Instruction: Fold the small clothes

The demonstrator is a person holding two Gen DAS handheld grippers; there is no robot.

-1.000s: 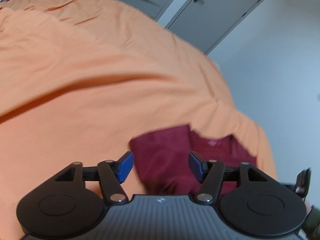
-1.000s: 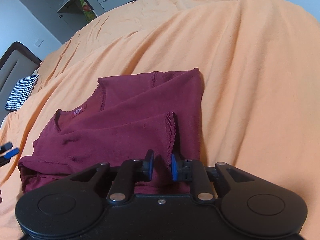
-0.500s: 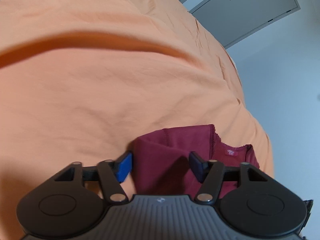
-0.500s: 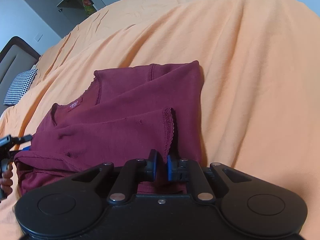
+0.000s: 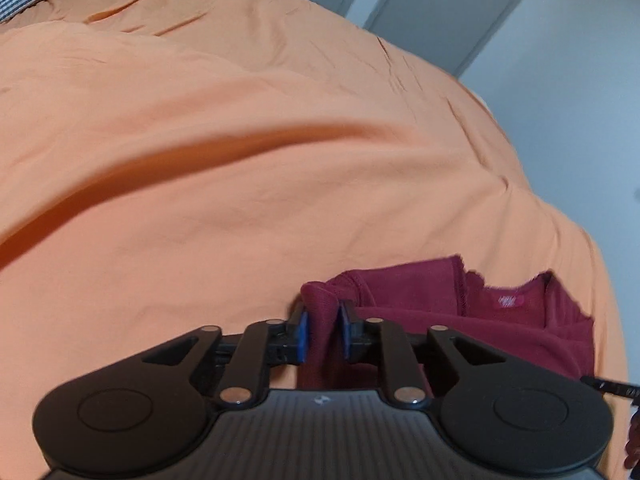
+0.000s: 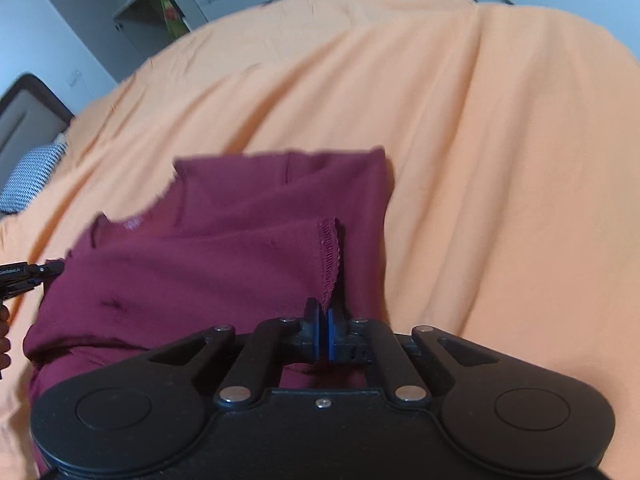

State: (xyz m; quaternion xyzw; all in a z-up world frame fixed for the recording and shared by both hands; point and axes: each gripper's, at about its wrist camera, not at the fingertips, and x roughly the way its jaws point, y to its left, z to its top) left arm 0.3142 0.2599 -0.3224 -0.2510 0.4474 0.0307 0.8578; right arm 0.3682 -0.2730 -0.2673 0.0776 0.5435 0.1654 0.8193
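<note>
1. The orange bed cover (image 6: 480, 160) is big, soft and full of bumps. If the two hands lift unevenly, the fold can land crooked on it.
2. The dark red top (image 6: 240, 240) lies on that cover, partly folded, with one sleeve laid across it. The sleeve looks loose, so it may slide off when the cloth goes up.
3. The left gripper (image 5: 323, 330) is pinching a bunched corner of the top between its blue pads. That bunch looks thick, so I think it may grab more layers than it should.
4. The right gripper (image 6: 322, 334) is squeezed tight on the near edge, just by the sleeve's stitched end. Only a thin bit sits between the pads. It could slip out with a hard tug.
5. A checked pillow (image 6: 28, 176) sits well apart, so it should not get in the way.
</note>
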